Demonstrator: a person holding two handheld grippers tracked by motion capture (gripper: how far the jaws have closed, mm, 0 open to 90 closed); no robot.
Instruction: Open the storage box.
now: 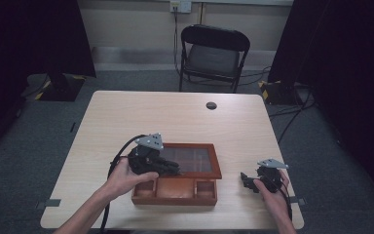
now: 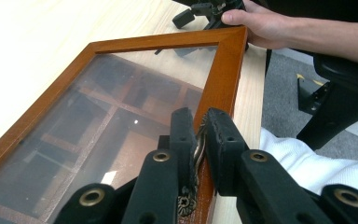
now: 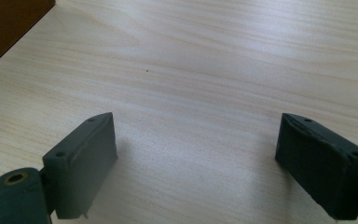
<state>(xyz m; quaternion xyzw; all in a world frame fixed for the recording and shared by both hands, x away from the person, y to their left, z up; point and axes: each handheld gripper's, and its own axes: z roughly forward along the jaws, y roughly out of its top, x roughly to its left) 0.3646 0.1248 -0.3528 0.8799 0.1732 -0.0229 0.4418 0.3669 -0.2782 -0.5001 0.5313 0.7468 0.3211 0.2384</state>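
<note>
A brown wooden box (image 1: 174,198) with several compartments stands near the table's front edge. Its glass-paned lid (image 1: 214,161) is raised at the front, so the front compartments show beneath it. My left gripper (image 1: 171,168) is shut on the small brass clasp (image 2: 198,150) on the lid's front rail (image 2: 223,79), and through the glass (image 2: 93,121) I see the dividers inside. To the right of the box, my right gripper (image 1: 246,181) rests low over the bare table, open. Its fingers (image 3: 86,158) stand wide apart with nothing between them.
The light wooden table (image 1: 175,117) has a round cable hole (image 1: 211,105) at the back. A black folding chair (image 1: 213,56) stands behind it. A corner of the box (image 3: 4,23) shows at the right gripper view's upper left. The other hand (image 2: 265,23) lies beyond the lid.
</note>
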